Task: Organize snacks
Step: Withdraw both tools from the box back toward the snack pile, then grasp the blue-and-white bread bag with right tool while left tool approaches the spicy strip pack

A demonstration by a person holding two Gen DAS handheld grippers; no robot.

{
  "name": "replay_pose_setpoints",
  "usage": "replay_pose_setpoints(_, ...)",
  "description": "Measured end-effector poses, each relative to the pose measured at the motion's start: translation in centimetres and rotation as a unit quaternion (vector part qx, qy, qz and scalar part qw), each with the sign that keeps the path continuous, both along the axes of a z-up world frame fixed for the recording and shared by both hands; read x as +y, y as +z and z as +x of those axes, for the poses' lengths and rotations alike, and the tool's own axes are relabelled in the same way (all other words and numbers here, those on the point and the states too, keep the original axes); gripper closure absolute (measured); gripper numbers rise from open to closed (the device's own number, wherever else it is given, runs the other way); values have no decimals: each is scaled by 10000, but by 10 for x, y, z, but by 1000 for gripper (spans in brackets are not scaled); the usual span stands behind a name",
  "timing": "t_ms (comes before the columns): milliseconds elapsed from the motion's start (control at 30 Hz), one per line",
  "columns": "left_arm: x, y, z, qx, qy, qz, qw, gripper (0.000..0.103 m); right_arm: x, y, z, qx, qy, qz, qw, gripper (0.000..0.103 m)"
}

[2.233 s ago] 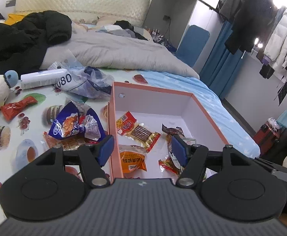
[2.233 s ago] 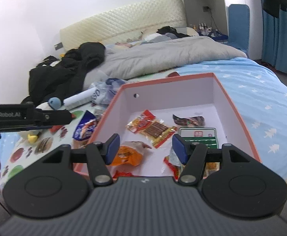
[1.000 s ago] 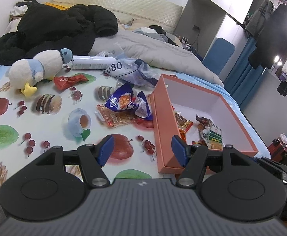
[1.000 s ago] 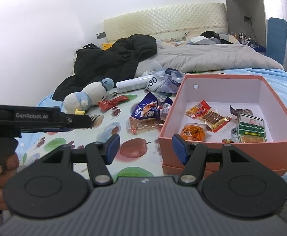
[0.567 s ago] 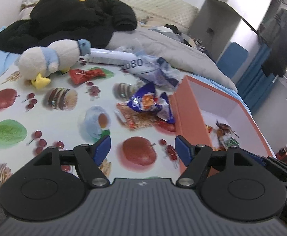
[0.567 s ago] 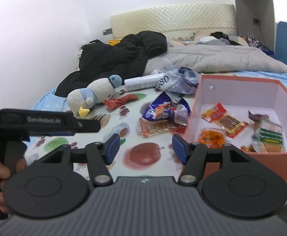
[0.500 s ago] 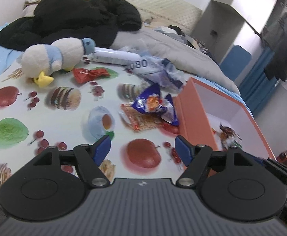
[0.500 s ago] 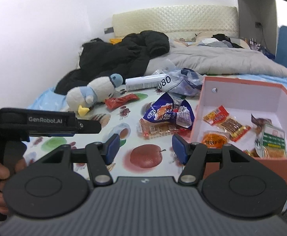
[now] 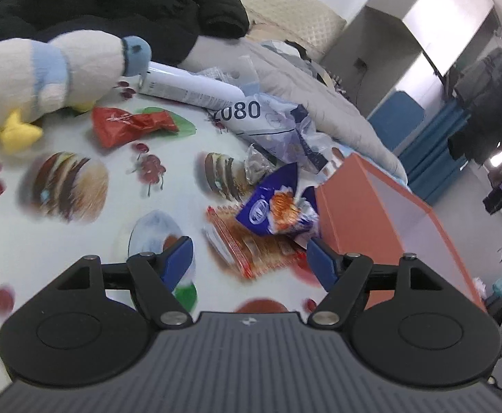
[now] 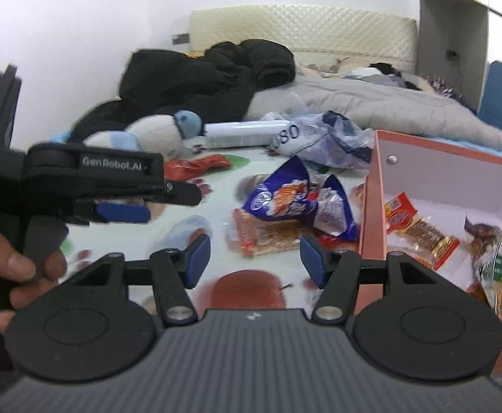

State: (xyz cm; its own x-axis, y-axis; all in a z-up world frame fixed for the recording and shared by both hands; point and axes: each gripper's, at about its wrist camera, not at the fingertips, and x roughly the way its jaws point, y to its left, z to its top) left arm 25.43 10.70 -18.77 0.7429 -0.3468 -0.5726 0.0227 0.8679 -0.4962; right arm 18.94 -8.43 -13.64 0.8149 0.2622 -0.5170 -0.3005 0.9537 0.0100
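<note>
On the bed's fruit-print cloth (image 9: 79, 241), a red packet (image 9: 127, 127) lies upper left, the blue bag (image 9: 271, 206) centre atop a flat wafer pack (image 9: 247, 244), light and crinkly, best pinched at an edge, beside the box (image 9: 371, 227) at right, both grippers' jaws spread, empty.

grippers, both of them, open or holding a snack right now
Left gripper: open, holding nothing; its jaws have just been opening.
Right gripper: open, holding nothing.
</note>
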Motion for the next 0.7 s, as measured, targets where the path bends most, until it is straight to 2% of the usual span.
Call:
replay_pose_setpoints(133,0,-25,33,122,-122,71,9998,27,10,-9,26,-204,-102,-345,9991,43)
replay_pose_setpoints(267,2,-52,50,285,-241,-114,9992,27,12,-8,53,-341,-229,-433,9982,43)
replay_pose_setpoints(333,3,-62,53,377,-275,-224,9987,32,12,-8,66,-200,-266,-392,9987,43)
replay_pose_setpoints(433,1,-72,55,389,-450,-261,9979,32,1,-7,90,381,-419,333,9978,43)
replay_pose_setpoints(567,-5,-75,60,313,-613,-225,9974,32,2,-9,117,545,-569,426,9960,42)
replay_pose_setpoints(700,-12,-76,68,260,-793,-104,9965,33,8,-14,149,843,-425,389,9948,42)
